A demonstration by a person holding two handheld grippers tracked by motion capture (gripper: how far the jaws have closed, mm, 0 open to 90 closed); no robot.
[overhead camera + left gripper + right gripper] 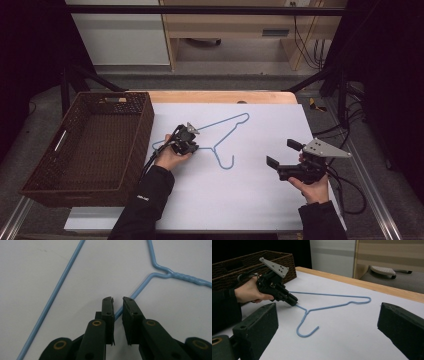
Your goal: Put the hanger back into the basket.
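While the right tool (281, 153) is held wide open and idle near the white bench's (250, 200) right edge, the left tool (118, 301) is angled down, its jaws narrowly parted astride one shoulder of the thin blue wire hanger (227, 130) — lying flat mid-bench. They should be closed squarely so the wire cannot slip.

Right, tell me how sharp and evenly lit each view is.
High view: table evenly lit, surroundings black, slightly soft. Left gripper view: blue hanger crisp, no glare. Right gripper view: own jaws blurred up close; hanger and left gripper sharp.
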